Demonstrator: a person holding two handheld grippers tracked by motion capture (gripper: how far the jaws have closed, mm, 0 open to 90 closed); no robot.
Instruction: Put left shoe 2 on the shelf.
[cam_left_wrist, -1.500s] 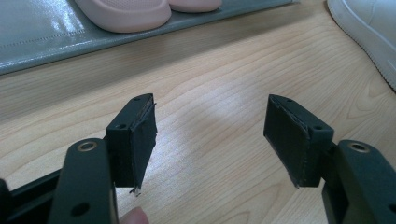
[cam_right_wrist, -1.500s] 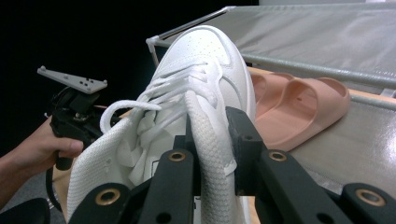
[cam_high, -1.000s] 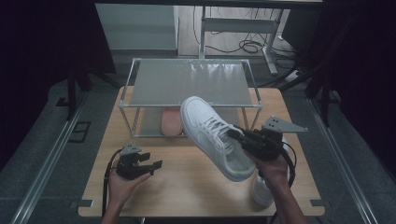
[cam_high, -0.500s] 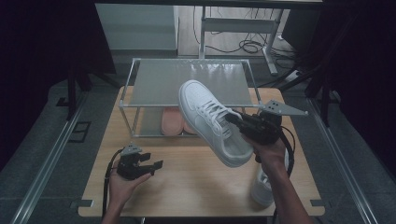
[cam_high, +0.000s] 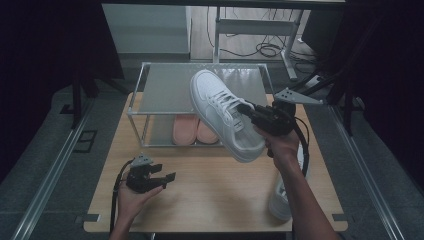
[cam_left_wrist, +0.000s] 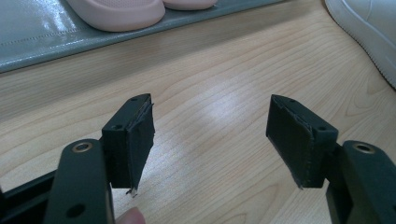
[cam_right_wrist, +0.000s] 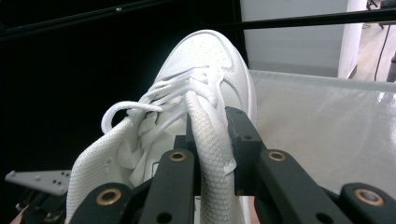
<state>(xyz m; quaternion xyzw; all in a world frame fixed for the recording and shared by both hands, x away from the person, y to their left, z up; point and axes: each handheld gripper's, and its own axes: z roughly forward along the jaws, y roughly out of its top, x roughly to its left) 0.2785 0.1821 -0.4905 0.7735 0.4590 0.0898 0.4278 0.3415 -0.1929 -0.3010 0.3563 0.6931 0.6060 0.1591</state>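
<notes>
The right tool (cam_high: 248, 112) is clamped on the tongue (cam_right_wrist: 205, 140) of a white sneaker (cam_high: 222, 114), one jaw on either side of it; the shoe hangs tilted in the air, its toe over the top of the two-tier shoe rack (cam_high: 167, 85), its heel lower over the tabletop (cam_high: 210, 185); pink slippers (cam_high: 195, 130) sit on the rack's lower shelf; a second white sneaker (cam_high: 282, 197) lies near the tabletop's front right edge; the left tool (cam_high: 162, 179) hovers low over the wood, jaws apart, holding nothing.
</notes>
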